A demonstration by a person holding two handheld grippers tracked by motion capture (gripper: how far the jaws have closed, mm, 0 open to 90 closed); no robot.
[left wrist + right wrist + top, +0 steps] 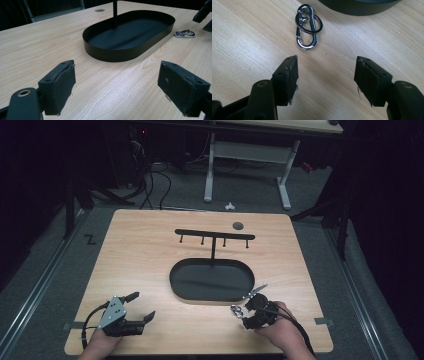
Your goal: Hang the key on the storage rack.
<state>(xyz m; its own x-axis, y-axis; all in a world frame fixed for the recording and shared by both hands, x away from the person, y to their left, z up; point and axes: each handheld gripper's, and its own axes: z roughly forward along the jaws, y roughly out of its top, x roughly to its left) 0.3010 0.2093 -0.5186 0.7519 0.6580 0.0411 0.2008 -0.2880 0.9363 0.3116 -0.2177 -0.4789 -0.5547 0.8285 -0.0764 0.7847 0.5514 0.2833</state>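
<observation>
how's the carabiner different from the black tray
The carabiner is shiny silver metal, while the tray is matte black. The carabiner is small and lies flat on the table beside the tray; the tray is far larger, an oval with upright walls and a post rising from it. Both rest on the wooden table.

It looked like a lab: dark curtained surrounds, floor cables, a bare wooden test table.

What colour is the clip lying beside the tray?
Shiny silver metal; the clip shows best in the right gripper view.
</observation>
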